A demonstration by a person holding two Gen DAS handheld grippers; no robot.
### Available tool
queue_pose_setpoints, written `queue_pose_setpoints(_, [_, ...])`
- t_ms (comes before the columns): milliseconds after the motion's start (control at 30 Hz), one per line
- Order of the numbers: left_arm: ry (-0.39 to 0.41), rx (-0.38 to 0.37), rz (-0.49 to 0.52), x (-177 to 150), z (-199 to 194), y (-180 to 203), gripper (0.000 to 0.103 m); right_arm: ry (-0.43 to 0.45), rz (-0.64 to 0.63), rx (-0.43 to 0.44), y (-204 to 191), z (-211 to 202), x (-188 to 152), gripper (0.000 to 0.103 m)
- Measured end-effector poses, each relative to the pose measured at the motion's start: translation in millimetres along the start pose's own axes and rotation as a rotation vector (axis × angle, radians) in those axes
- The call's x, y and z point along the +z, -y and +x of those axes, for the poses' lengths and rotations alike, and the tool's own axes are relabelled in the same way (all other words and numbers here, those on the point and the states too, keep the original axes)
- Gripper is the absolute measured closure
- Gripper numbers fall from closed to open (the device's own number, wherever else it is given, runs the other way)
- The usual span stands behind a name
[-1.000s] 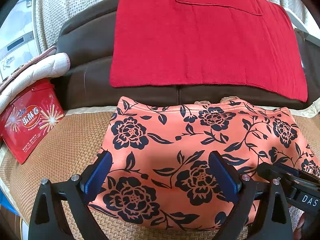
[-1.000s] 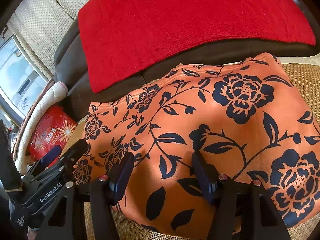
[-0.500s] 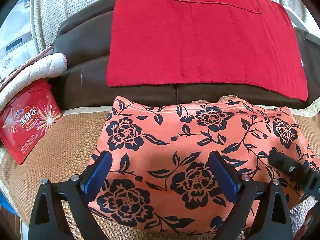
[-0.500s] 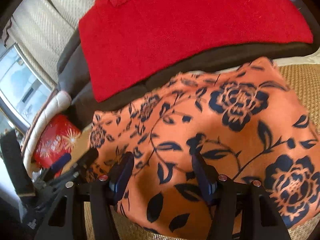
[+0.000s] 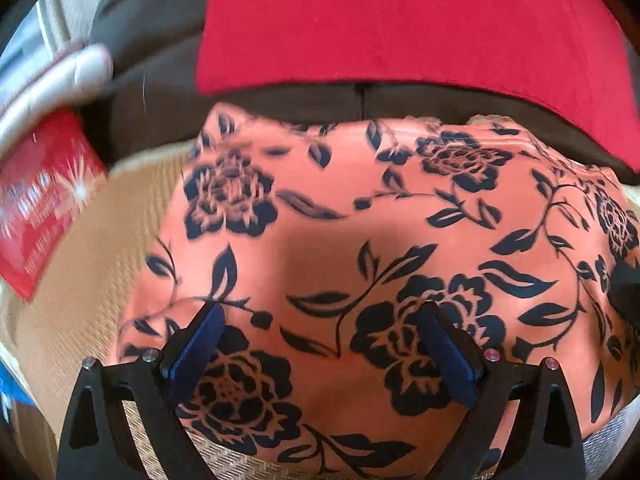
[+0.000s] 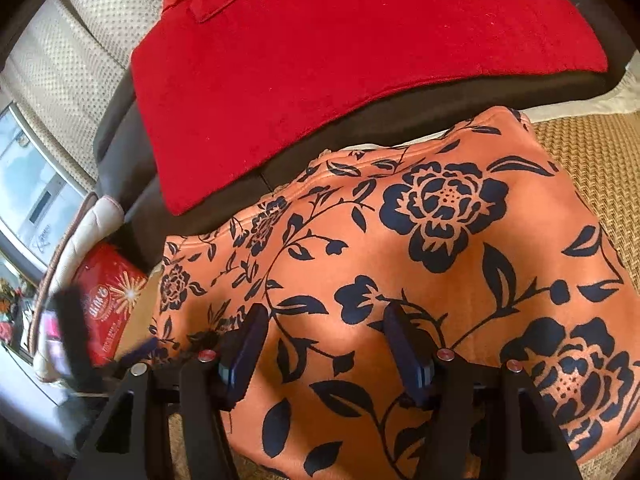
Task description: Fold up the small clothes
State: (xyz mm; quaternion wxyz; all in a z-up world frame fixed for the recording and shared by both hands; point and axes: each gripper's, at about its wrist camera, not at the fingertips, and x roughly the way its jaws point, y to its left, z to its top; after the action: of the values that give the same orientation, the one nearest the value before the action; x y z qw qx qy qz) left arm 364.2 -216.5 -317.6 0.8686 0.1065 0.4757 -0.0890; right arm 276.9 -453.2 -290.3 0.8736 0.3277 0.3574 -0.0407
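An orange garment with dark blue flowers (image 5: pixel 360 240) lies flat on a woven mat (image 5: pixel 100 260), its far edge against the sofa back. My left gripper (image 5: pixel 320 308) hovers over the garment's near left part, tilted steeply down, jaws wide apart with only flat cloth below them. My right gripper (image 6: pixel 326 312) is over the same garment (image 6: pixel 420 248) near its front edge, jaws apart, nothing pinched. In the right wrist view the left gripper shows as a dark blur (image 6: pixel 72 332) at the left. The right gripper's tip (image 5: pixel 624 284) peeks in at the left wrist view's right edge.
A red cloth (image 5: pixel 400 20) hangs over the brown sofa back (image 5: pixel 152 92) behind the garment. A red snack bag (image 5: pixel 40 200) and a white padded cushion (image 5: pixel 52 84) lie to the left. Woven mat (image 6: pixel 592 160) shows right of the garment.
The left gripper has dropped closer to the garment and tipped further down, so the cloth looks larger and blurred. The right gripper has stayed nearly in place, rolling slightly.
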Motion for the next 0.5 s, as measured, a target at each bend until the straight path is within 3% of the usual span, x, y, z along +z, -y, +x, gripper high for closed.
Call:
queue_pose_setpoints(200, [0.068, 0.057, -0.014, -2, -26, -24, 0.006, 0.05, 0.045, 0.038, 12, -28, 4, 0.037])
queue_pose_setpoints(300, [0.103, 0.107, -0.074, -4, -41, -54, 0.006, 0.077, 0.047, 0.042, 15, -44, 1, 0.037])
queue_pose_setpoints(400, [0.079, 0.143, -0.222, -9, -47, -102, 0.006, 0.081, 0.052, 0.065, 13, -53, -6, 0.037])
queue_pose_setpoints(500, [0.014, 0.083, -0.452, -24, -43, -152, 0.006, 0.083, 0.034, 0.084, 3, -55, -12, 0.037])
